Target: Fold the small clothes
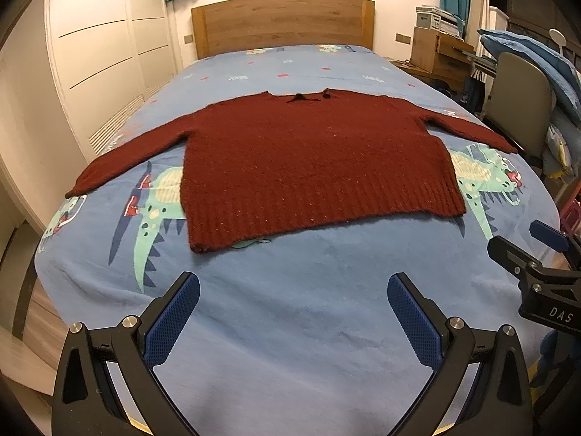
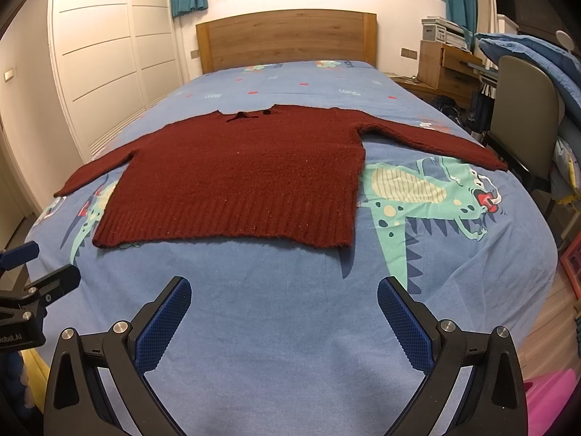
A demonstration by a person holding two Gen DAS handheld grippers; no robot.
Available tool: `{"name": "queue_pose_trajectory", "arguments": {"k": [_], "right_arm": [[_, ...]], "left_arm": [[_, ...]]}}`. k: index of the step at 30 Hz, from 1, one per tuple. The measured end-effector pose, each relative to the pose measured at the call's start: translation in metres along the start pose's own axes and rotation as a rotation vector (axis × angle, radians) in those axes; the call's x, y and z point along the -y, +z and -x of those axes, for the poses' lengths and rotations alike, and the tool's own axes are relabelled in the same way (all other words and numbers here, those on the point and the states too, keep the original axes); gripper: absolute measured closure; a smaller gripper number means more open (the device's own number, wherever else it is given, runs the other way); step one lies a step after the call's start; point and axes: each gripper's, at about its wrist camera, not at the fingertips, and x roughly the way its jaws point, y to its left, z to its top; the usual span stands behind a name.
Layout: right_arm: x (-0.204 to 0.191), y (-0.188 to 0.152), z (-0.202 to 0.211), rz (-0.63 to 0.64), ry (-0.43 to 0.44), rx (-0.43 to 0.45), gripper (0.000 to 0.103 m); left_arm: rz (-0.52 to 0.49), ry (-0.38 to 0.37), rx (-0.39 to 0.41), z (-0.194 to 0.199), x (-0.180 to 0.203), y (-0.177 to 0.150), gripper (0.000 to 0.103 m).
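Left wrist: left gripper (image 1: 293, 292) spread wide, empty, above bare bedsheet (image 1: 297, 312); red sweater (image 1: 312, 167) flat ahead, sleeves out. Right wrist: right gripper (image 2: 284, 294) equally wide, empty; sweater (image 2: 239, 178) ahead-left, apart

Sweater (image 1: 308, 167) flat on bed (image 1: 290, 309), before headboard (image 1: 283, 21)

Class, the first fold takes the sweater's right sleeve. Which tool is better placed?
The right tool: the right sleeve lies on its side, while the left tool faces the sweater hem's left corner.
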Motion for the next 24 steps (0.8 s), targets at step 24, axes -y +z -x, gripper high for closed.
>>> {"name": "queue_pose_trajectory", "arguments": {"k": [24], "right_arm": [[0.0024,0.0008,-0.0024,-0.009,0.002,-0.005,0.000]], "left_arm": [[0.002,-0.008,-0.020,-0.0043,-0.0015,-0.0008,0.001]]}}
